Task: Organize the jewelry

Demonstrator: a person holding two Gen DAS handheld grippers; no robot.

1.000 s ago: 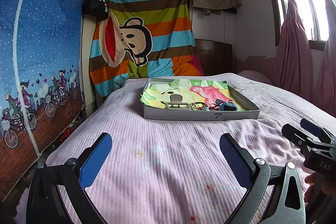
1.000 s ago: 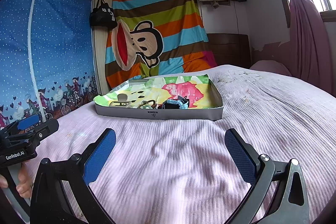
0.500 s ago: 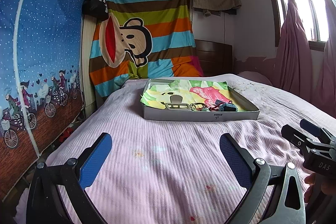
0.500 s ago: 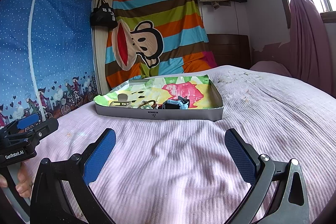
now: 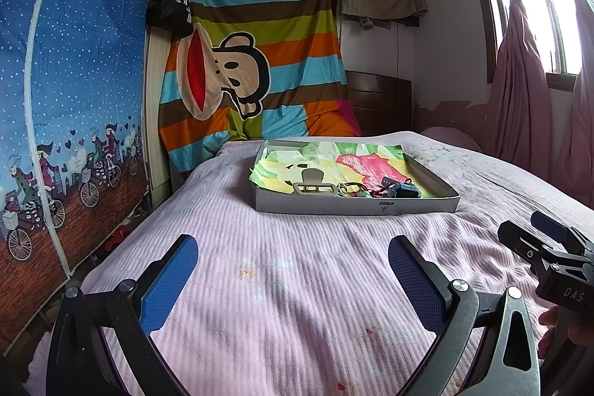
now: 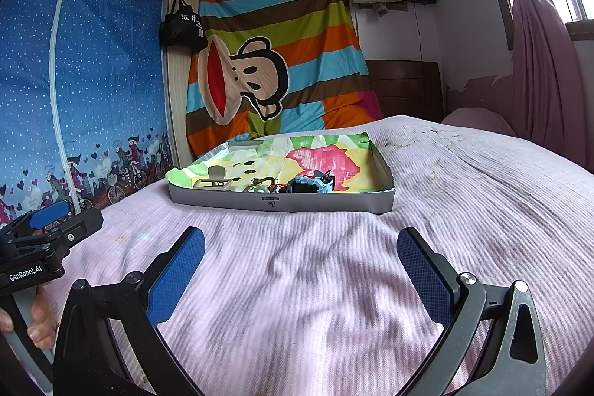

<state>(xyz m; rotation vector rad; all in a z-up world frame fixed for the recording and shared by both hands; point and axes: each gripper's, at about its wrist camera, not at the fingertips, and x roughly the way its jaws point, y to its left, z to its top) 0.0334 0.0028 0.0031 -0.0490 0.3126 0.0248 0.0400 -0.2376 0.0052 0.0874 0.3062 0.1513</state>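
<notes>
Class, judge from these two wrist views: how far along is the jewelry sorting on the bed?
Nothing looks done: the jewelry pieces lie heaped at the near edge of the shallow tray. Nothing is in hand: the left tool and right tool are both open above the bedspread, short of the tray. All sorting is left.

The left gripper (image 5: 293, 279) has edged barely nearer the tray (image 5: 356, 205); nothing else differs.

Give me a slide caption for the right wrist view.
Open right gripper hovers over pink bedspread, facing jewelry tray.
</notes>
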